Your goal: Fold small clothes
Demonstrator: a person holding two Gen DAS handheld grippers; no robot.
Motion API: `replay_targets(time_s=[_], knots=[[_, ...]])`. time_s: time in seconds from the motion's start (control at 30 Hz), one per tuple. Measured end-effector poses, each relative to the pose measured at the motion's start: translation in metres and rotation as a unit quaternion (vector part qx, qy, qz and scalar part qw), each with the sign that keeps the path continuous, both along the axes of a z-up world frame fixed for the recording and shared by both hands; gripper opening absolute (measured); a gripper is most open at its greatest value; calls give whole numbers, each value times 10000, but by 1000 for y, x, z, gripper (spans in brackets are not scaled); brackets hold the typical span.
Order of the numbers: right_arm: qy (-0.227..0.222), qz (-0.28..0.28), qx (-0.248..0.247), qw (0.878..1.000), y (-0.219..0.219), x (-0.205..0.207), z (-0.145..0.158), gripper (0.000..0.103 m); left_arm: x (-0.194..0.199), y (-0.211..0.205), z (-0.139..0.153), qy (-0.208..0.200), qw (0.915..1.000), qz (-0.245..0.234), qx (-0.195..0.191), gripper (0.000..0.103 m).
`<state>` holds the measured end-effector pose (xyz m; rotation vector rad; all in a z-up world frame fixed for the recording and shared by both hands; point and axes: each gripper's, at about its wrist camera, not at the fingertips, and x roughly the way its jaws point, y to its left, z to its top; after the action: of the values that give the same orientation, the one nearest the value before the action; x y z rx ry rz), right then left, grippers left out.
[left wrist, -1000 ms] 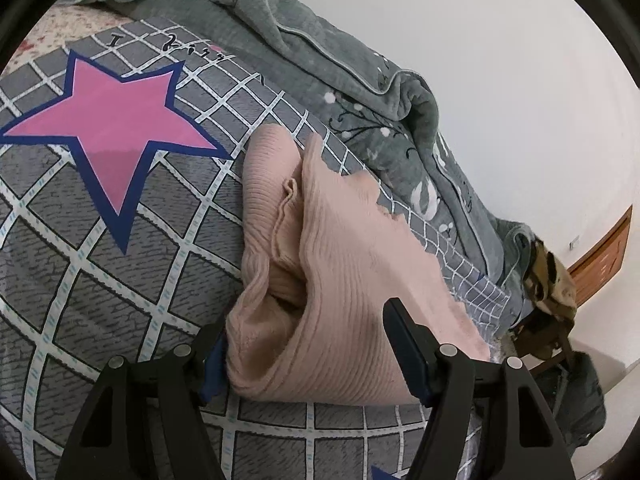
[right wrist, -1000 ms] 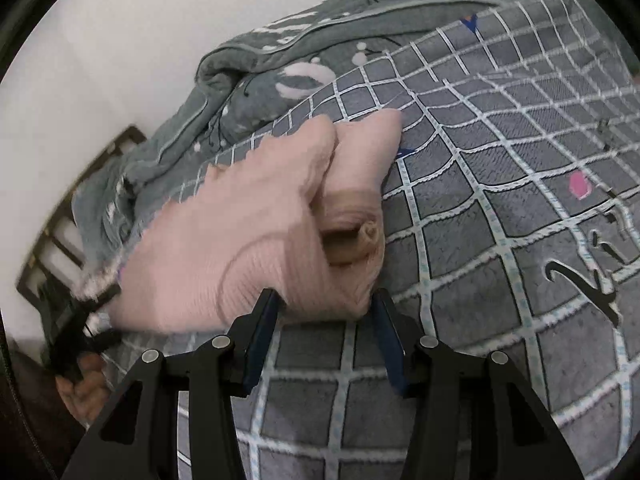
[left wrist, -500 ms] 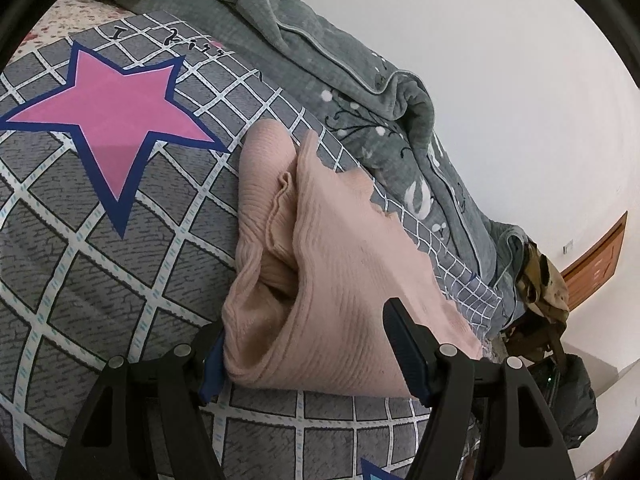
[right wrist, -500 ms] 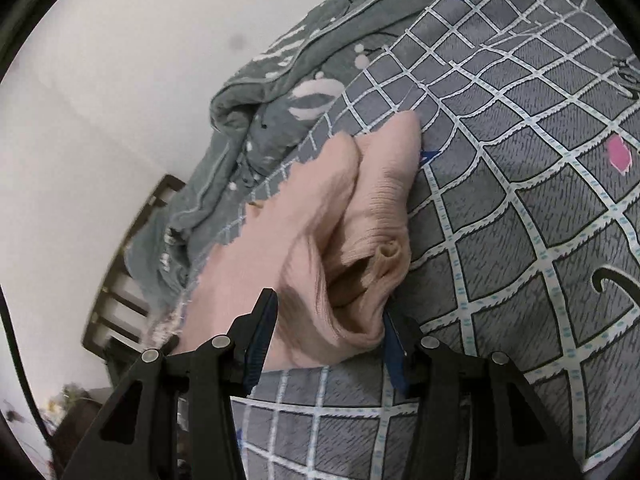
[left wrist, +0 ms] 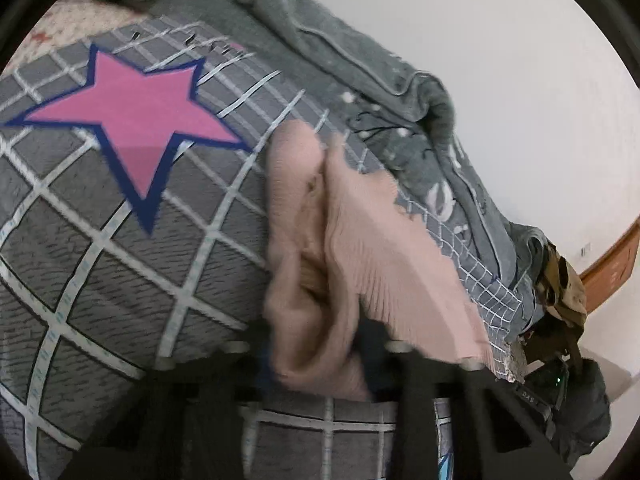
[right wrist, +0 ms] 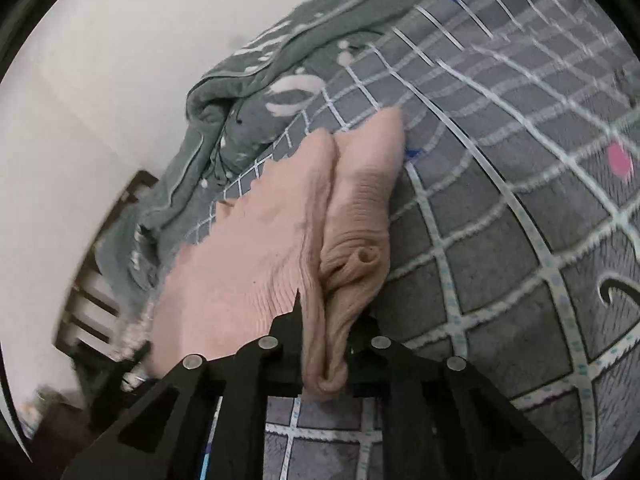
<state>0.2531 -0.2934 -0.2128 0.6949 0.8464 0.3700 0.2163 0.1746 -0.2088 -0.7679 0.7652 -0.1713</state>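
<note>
A pink ribbed knit garment lies bunched and folded on the grey checked bedspread. My left gripper has its jaws closed on the near end of the garment, with folds squeezed between them; the view is blurred. In the right wrist view the same garment runs away from me, and my right gripper is shut on its near edge, the cloth pinched tight between the black fingers.
A rumpled grey-green quilt lies along the wall behind the garment and also shows in the right wrist view. A pink star is printed on the bedspread. A chair with clothes stands past the bed's edge. A dark wooden frame stands at the left.
Both grippers have closed on the pink garment: they were open around its ends and now pinch it. Both views shifted and blurred slightly with the motion.
</note>
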Motion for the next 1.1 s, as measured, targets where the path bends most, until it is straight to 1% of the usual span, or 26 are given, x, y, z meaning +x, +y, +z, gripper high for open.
replay_targets(time_s=[0.1,0.17,0.3,0.4,0.6,0.8,0.9,1.0,1.1], knots=[[-130,-31,-190,9997,5,-4,4,12,1,6,-5,10,9997,-53,-247,12],[-186,-40,-145,9997,5,-7,6,12,0,6,-4,-33,9997,-49,-223,11],[-263,-33,131,9996,-1,-10,6,11,-4,5,-3,-93,9997,23,-233,11],[-332,-31,57,9994,2,-14,10,10,-9,7,-2,-116,9996,46,-272,11],[-481,-7,-18,9988,5,-27,17,10,-23,3,5,-207,9997,39,-115,10],[-480,48,111,9988,-1,-46,20,10,-46,0,12,-334,9994,87,-89,10],[-543,82,14,9985,-2,-56,24,10,-60,-6,17,-399,9992,81,45,10],[-565,68,27,9984,-5,-71,27,10,-76,-10,21,-437,9989,93,111,10],[-632,103,-154,9978,-3,-87,31,10,-94,-14,23,-496,9984,92,265,10]])
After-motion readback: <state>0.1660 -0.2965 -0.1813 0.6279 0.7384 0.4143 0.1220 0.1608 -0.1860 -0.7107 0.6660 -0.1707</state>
